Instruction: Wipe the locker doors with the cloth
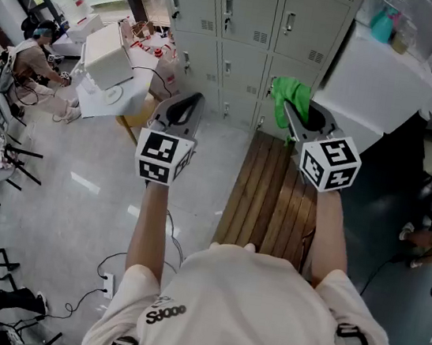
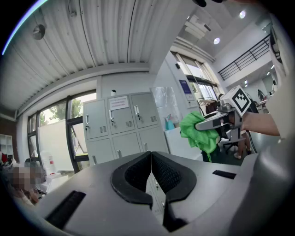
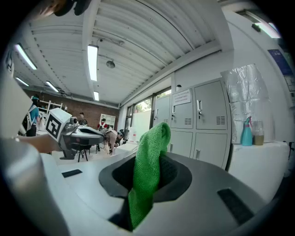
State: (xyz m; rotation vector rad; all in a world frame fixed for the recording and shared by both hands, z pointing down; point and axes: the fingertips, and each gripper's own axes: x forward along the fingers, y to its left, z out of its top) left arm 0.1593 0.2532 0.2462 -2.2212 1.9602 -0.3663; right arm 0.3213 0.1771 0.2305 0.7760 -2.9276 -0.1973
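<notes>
Holding green cloth [image 1: 289, 94] clamped in my right tongs [image 3: 147, 173], facing lockers [image 1: 253, 21]; my left tongs [image 2: 151, 170] pressed together, empty, level beside right, apart from cloth

R gripper [image 1: 291, 111] held green cloth [image 1: 289, 93] nr grey lockers [image 1: 253, 21]; L gripper [image 1: 186, 101] alongside, well apart. Both above wooden bench [image 1: 272, 196] & floor.

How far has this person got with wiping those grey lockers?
Done: the green cloth is picked up, clamped in the right gripper. In hand: it is held up facing the lockers, short of any door. The left gripper is shut, empty. Left: apparently all the wiping.
</notes>
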